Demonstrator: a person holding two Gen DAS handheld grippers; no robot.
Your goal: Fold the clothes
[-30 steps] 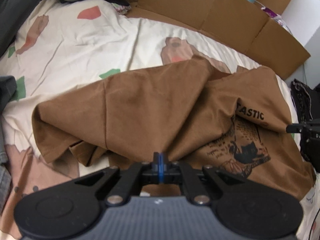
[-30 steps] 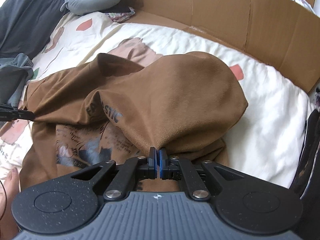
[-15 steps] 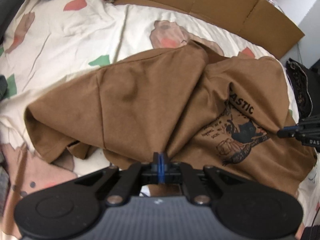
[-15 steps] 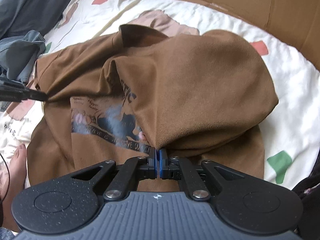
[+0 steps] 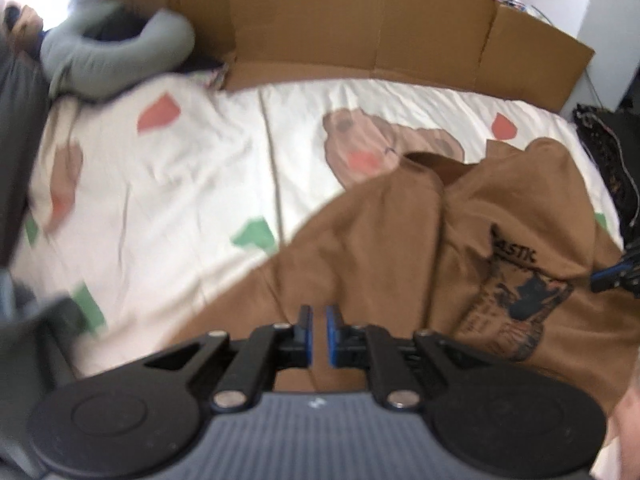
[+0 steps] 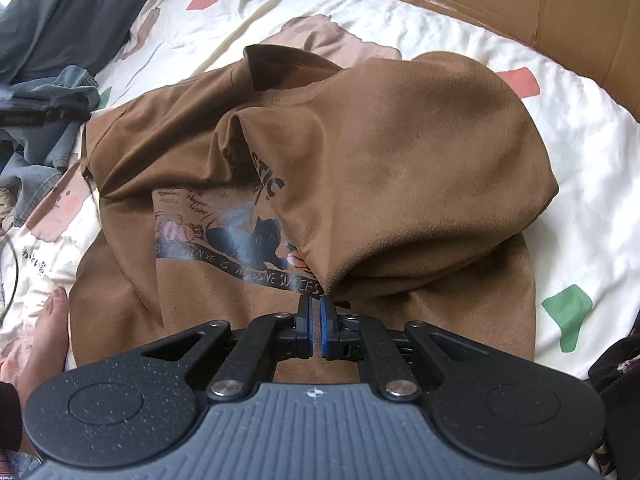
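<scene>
- My left gripper [image 5: 317, 312] is opening. Its pads stand a little apart with nothing pinched between them, and I see only brown cloth lying beyond the gap. I judge this lets the left flap settle where it lies.
- My right gripper [image 6: 315, 300] has its pads almost together. The tip of a fold runs straight into them, so I read it as clamped on the shirt [image 6: 400, 140]. Held there, the right flap stays draped over the middle and does not slide back.
- The shirt lies on the sheet [image 5: 200, 168], near me and to the right in the left view. It is spread across the middle in the right view.
- Both sides are turned in over the front, so the print [image 6: 240, 236] shows only in the valley between the 2 flaps. I take that as the first fold, meant to narrow the shirt before it is halved.
- The right flap is puffed up, not flat. It will need laying down and smoothing, or the next fold will trap air and creases.
- Cardboard [image 5: 360, 28] walls the far edge of the bed, which keeps cloth from slipping off that side.
- Grey clothes [image 6: 52, 112] sit at the left, touching or just beside the shirt's left edge. I cannot tell which.
- A bare foot [image 6: 44, 332] rests near left, just beside the hem.
</scene>
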